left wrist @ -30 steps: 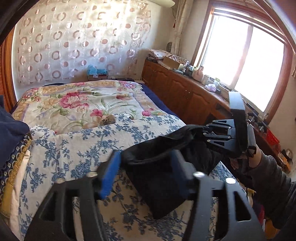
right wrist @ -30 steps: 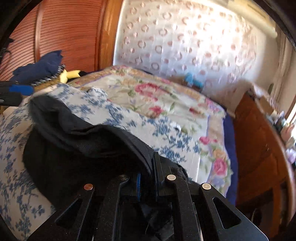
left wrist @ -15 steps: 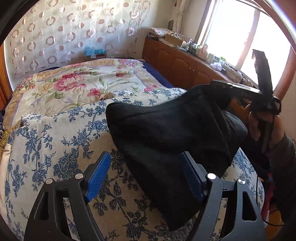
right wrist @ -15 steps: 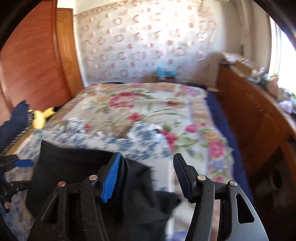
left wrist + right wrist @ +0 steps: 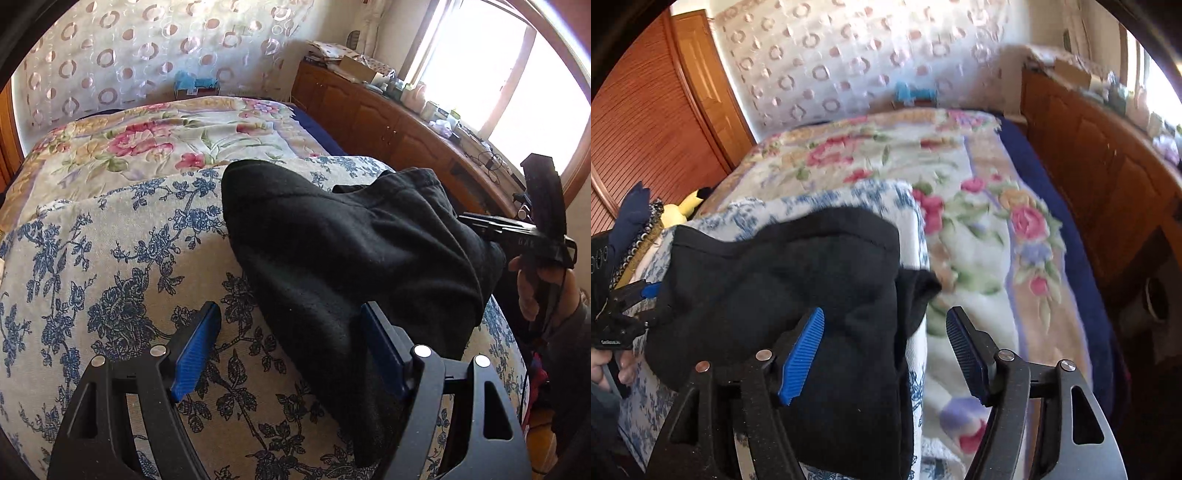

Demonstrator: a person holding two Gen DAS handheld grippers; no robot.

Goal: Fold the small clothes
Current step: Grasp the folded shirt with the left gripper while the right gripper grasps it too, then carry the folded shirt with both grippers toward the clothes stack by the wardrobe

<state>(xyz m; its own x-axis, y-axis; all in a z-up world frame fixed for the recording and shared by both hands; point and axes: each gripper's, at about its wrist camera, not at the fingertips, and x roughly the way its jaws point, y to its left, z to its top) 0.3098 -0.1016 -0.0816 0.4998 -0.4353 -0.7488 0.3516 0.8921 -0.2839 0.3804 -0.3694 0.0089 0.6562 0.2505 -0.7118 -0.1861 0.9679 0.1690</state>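
A bed carries a blue-flowered cover (image 5: 110,258) near its foot edge, and a black garment (image 5: 351,251) lies bunched on it. The left gripper (image 5: 291,350) hovers spread, gripping nothing. The right gripper (image 5: 886,354) has just been opening, its 2 fingers clear of the cloth.

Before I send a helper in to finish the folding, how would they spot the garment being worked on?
Start at the bed: its near part is covered by a blue-flowered white cloth. On that cloth lies the black garment, folded over itself. It is the only plain black thing among flowered fabrics.
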